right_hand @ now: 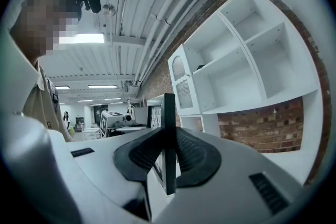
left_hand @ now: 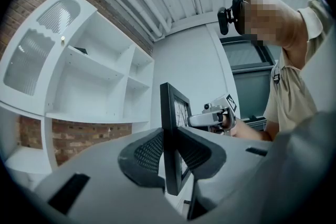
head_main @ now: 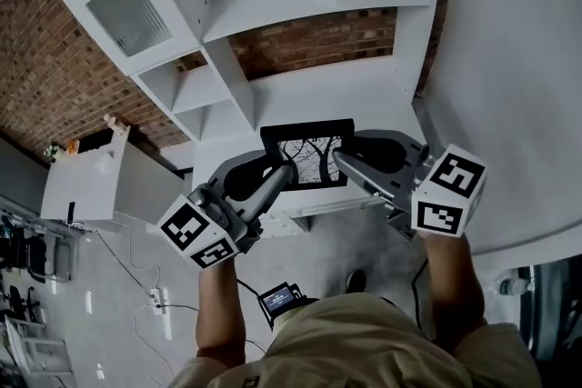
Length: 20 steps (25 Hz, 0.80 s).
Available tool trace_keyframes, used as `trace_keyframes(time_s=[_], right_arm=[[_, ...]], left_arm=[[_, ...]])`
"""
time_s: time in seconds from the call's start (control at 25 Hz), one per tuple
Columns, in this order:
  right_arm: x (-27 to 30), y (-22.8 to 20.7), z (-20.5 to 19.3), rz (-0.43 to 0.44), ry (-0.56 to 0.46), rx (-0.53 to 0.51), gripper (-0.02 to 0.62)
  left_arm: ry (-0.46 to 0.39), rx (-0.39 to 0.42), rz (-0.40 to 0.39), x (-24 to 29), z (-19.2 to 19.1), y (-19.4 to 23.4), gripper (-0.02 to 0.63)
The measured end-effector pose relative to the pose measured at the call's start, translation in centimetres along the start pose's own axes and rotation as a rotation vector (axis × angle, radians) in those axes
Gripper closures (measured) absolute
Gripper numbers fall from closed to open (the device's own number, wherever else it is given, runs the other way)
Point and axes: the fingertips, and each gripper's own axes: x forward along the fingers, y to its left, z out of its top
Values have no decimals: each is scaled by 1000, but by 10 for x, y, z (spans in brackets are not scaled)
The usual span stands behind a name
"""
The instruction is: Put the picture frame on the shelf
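Now: picture frame (head_main: 305,154) hangs in the air between your two claws, upright, picture side facing you. Your left gripper (head_main: 289,170) is clamped on its left edge, your right gripper (head_main: 338,161) on its right edge. In each gripper view the pads (left_hand: 142,155) press both faces of the frame, seen edge-on. Long axis looks to run claw to claw, across you. Straight ahead, beyond the frame, stands the shelf (head_main: 300,95), with its white ledge under the brick-backed bay nearest. Neither hand is nearer; they sit about level with each other. Judgement: frame not yet set down; carry it forward with both hands together, square to the ledge, bottom edge first
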Motion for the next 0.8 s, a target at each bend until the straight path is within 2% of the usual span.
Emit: trace_keyframes(time_s=[0.4,0.64,0.8], right_arm=[[26,-63,0,38,8,30,522],[83,-111,4,15,33,39,522],[86,-115,7,-13,24,21,522]], left_arm=[[18,-19,49,36,-10,53,522],[9,-42,30,47,-17,127,522],[-2,-25,-1,50,-15,135,522]])
